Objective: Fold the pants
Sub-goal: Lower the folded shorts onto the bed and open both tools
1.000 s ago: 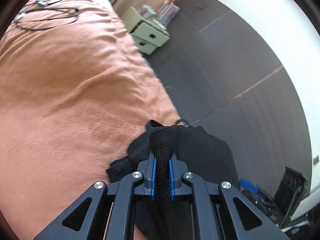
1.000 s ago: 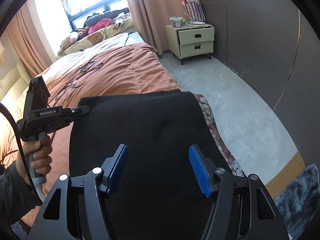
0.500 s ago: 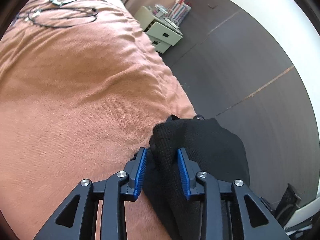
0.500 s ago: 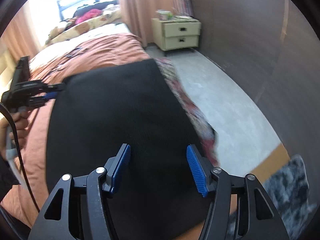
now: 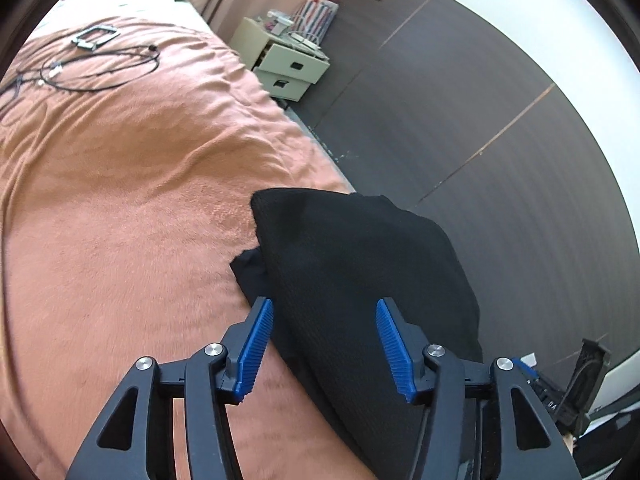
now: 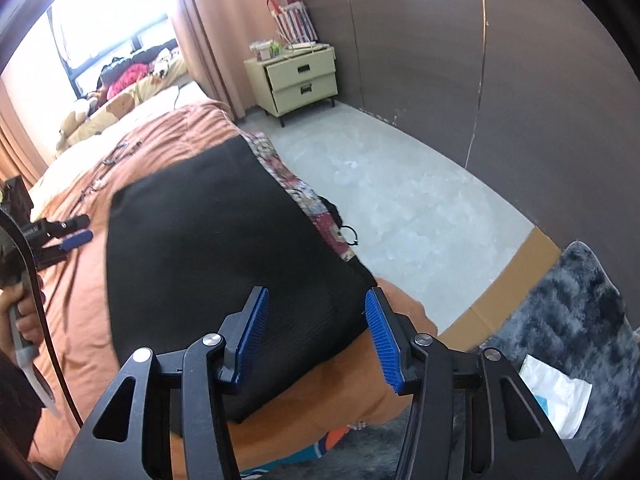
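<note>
- Pants [image 5: 360, 264]: black knit garment, lying in a folded bundle on the orange bedspread [image 5: 132, 208] at the right edge of the bed, beside the grey floor [image 6: 400, 184]. In the right wrist view the pants [image 6: 224, 264] show as a broad flat panel, with a patterned cloth [image 6: 304, 196] along their far-right edge.
- Left gripper [image 5: 325, 344]: a second ago it was clenched on a bunched ridge of the fabric; now the jaws are opening and stand clear either side of the cloth, pads touching nothing. The ridge has dropped and lies flat with the rest of the bundle.
- Right gripper [image 6: 316, 332]: jaws are closing somewhat but are still released; the near edge of the pants sits between and beyond them, and no pad presses on it. Compared with a second ago, this view has swung toward the bed's near-right corner.
- Left gripper, seen from the right wrist [image 6: 70, 236]: held in the person's hand [image 6: 20, 312] at the far-left side of the pants, apart from the cloth.
- Other items: a black cable [image 5: 100, 68] far up the bed; a cream nightstand [image 6: 296, 76] by the wall.
- Reading: the fold just carried over appears laid down and let go. Judged stage: late, with smoothing or one more fold likely left.
</note>
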`<state>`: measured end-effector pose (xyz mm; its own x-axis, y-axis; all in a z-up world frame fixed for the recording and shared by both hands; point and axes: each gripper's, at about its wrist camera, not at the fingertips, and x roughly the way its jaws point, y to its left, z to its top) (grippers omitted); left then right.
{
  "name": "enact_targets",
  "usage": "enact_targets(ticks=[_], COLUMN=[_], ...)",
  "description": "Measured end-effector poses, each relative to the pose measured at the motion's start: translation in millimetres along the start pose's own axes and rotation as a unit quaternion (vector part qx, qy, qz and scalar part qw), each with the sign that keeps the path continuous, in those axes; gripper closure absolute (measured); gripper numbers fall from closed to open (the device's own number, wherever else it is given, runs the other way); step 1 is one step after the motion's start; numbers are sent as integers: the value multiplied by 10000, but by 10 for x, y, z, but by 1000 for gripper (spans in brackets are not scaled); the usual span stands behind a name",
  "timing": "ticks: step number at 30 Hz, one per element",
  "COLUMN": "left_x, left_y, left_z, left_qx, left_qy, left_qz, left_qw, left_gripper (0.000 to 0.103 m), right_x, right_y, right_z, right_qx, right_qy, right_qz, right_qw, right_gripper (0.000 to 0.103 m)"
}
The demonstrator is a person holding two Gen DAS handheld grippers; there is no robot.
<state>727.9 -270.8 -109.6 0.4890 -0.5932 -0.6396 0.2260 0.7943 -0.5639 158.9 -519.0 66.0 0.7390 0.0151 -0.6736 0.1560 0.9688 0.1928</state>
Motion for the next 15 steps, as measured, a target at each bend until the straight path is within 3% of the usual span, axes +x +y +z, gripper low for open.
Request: enact_targets(ticks=[5,7,11,13,15], left_x=[-253,-382,-644,-799,-943], left_y=[-196,-275,-400,-451,-491], left_z=[-99,-143,-238,-309,-385], left_qx=[287,443,727,832,925], left_qy=[8,-30,-94,-133,-168], left_qz=[103,148,305,355,382], left_qw=[9995,9989,9968,9958,9948], left_gripper=[39,34,15,14,13], right_x=[-163,-194,-334,-414,-473], right_y=[176,206,382,455,533], right_z=[-203,-306,-408,-455,-530], right_qx=[44,58,-72,-106,-149], right_qy=[-61,-104,-215,-273,-304], right_qz=[61,42,107,106,111], right_qw=[10000,9999,9997,9995,9994], right_gripper=[51,38,27,19,17])
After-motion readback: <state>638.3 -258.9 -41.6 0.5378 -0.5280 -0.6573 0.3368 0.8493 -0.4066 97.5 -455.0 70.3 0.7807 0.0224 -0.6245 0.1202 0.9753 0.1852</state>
